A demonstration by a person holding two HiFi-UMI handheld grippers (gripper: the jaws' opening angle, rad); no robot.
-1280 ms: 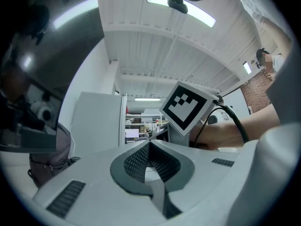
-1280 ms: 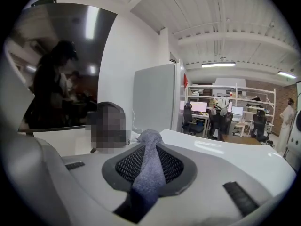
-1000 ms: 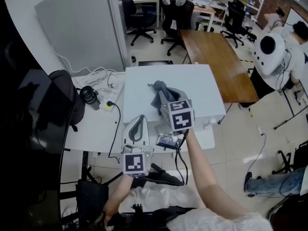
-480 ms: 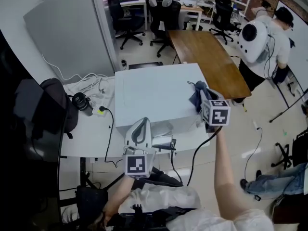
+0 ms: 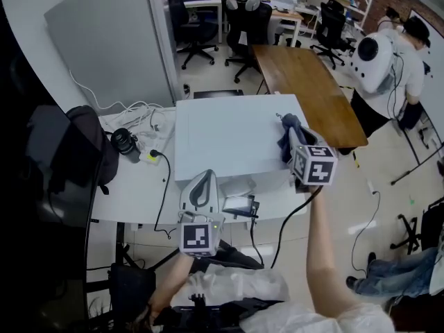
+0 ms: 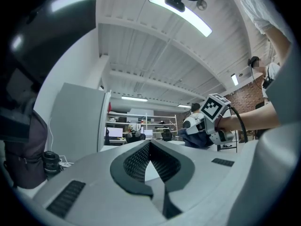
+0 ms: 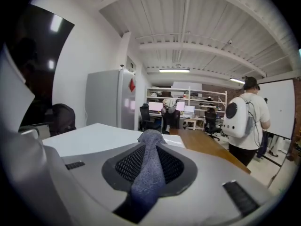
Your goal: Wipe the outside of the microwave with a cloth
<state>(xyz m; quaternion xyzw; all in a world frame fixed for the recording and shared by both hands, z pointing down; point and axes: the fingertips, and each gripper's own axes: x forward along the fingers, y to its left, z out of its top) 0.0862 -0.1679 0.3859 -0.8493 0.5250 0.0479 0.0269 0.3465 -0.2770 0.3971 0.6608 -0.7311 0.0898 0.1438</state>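
The white microwave (image 5: 229,141) stands on a white desk, and I look down on its top. My right gripper (image 5: 295,148) is at the right edge of that top, shut on a blue-grey cloth (image 5: 288,132). In the right gripper view the cloth (image 7: 148,173) runs between the dark pads and bunches past the tips of the right gripper (image 7: 151,140). The microwave's top (image 7: 89,138) lies to the left. My left gripper (image 5: 199,186) hovers at the microwave's front edge. Its jaws meet at the tips with nothing between them in the left gripper view, where the left gripper (image 6: 149,145) points over the microwave.
A wooden table (image 5: 305,82) stands behind and right of the microwave. A black bag (image 5: 87,144), a black lens (image 5: 127,141) and white cables (image 5: 139,113) lie on the desk (image 5: 132,193) to the left. A grey cabinet (image 5: 111,40) rises behind. A person with a white backpack (image 5: 381,61) stands far right.
My right gripper carried the cloth from the middle of the microwave's top to its right edge. The left gripper stayed at the front edge.
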